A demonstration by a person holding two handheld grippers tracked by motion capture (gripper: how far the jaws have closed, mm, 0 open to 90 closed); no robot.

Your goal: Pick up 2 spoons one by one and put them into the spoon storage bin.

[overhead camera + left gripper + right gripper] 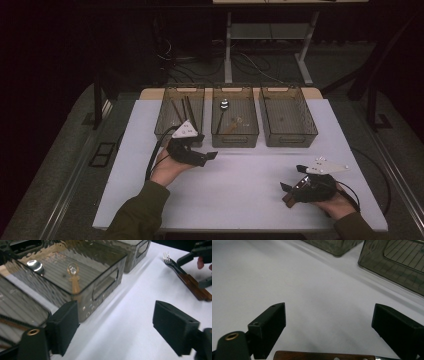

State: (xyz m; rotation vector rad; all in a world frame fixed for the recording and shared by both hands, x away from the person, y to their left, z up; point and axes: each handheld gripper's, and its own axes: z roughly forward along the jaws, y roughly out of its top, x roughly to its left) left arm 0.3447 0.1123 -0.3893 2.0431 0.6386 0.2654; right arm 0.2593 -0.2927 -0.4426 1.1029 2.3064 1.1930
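A white counter [240, 170] sits in a dark room, with three clear bins across the upper middle. The left tool [209, 156], left of center, is wide open and holds nothing. The right tool [290, 192], at the lower right, is wide open too. A wooden-handled fork [186, 277] lies flat between its jaws, not pinched.

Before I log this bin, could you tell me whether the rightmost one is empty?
Empty: the rightmost bin shows bare floor in the high view.
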